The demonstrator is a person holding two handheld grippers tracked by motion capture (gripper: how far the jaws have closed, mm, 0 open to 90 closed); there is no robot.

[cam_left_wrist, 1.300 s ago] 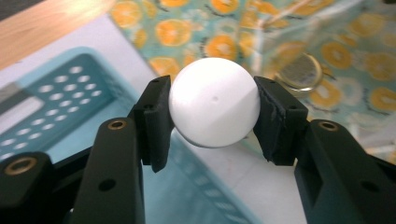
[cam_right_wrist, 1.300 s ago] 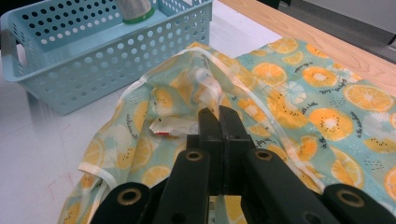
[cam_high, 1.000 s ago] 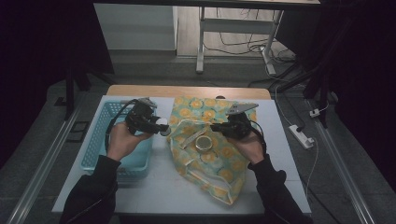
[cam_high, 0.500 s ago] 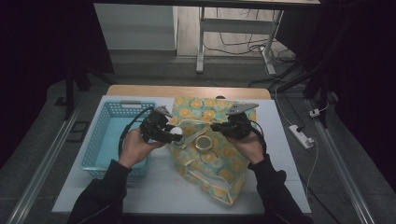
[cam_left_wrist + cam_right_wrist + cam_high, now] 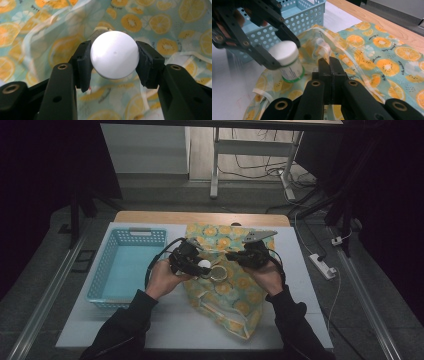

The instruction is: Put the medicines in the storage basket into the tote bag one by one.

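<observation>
Pinching a small bottle [image 5: 114, 54] by its white cap, the left gripper [image 5: 113, 65] holds it over the fruit-print bag [image 5: 235, 290]. Label white, green band at base. Right gripper [image 5: 331, 65] jaws pressed together on the bag's edge.

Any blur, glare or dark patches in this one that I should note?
High view: dark surroundings, only the white table lit. Left gripper view: the white round bottle cap is overexposed, nearly featureless; the fruit-print plastic bag behind is soft. Right gripper view: the left gripper and the blue perforated basket are slightly blurred.
</observation>
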